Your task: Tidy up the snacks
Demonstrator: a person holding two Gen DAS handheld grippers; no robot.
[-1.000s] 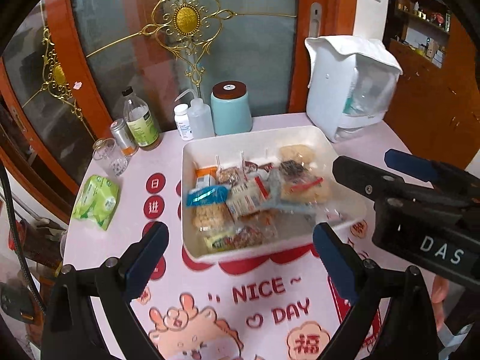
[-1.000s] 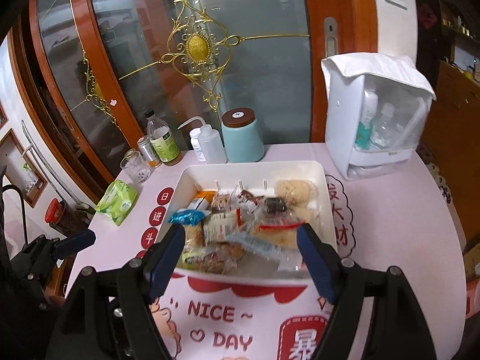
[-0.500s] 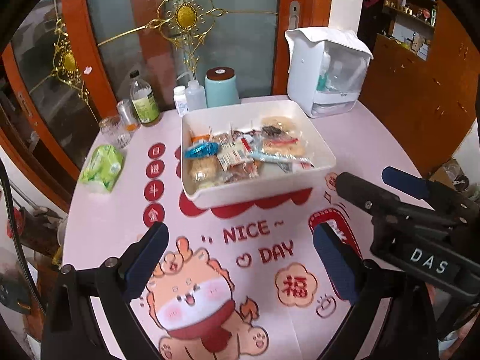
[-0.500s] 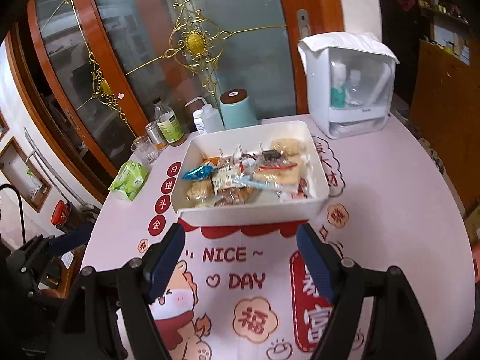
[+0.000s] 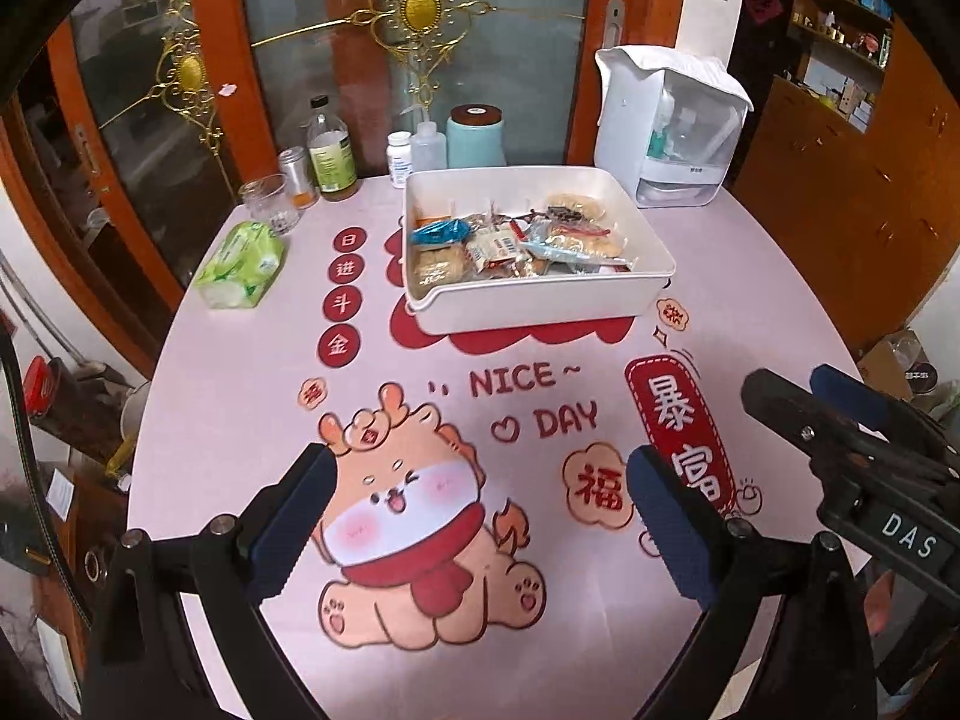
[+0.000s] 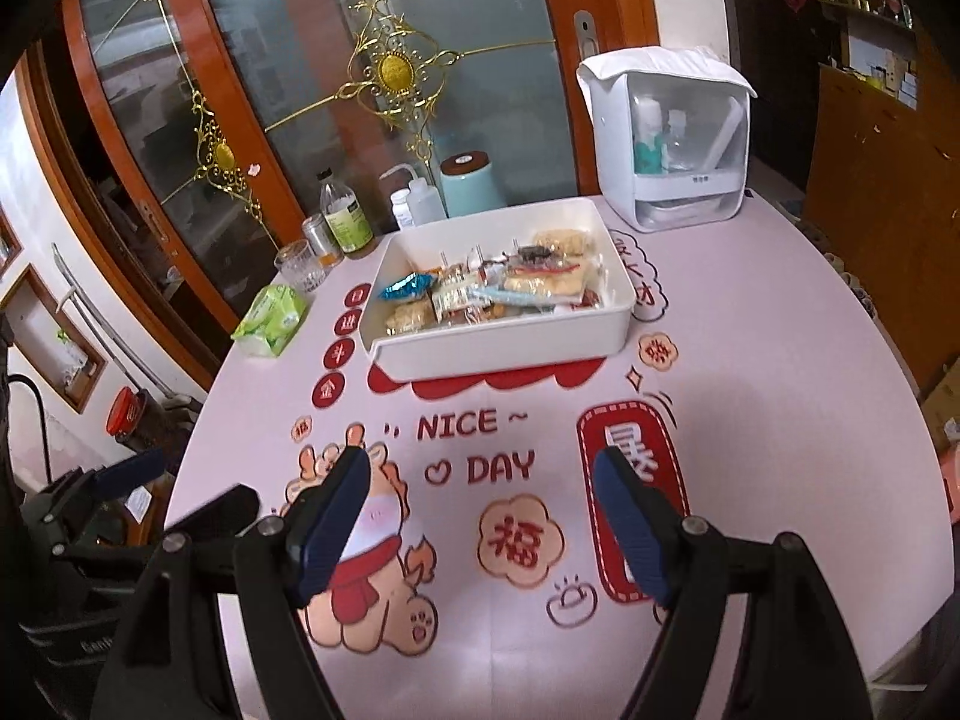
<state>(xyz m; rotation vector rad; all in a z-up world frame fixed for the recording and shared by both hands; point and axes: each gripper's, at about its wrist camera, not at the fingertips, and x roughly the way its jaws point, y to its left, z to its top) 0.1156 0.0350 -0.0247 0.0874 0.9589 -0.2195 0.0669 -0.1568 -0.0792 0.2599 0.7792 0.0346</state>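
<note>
Showing a white plastic tray [image 5: 534, 309] of wrapped snacks [image 5: 516, 243] at the far middle of a round table [image 5: 228, 396], well apart from both tools. Left gripper [image 5: 477, 519] spread wide and grasping nothing, above the cartoon dragon print; right gripper [image 6: 480, 516] likewise spread and empty, above the near half of the cloth. Snack packets judged light, soft and crinkly, with slick film and brittle biscuit or rice-cracker contents: best pinched at a sealed end or flat edge, gently. Blue foil packet [image 5: 438, 232] at the tray's left, loosely heaped against the others. Tray itself stiff, to be taken by its rim. Legible writing: "NICE ~ DAY" [image 5: 528, 396] on the cloth, red Chinese characters including 福 [image 5: 597, 486], "DAS" [image 5: 909, 534] on the right tool's body. Packet labels too small to read.
</note>
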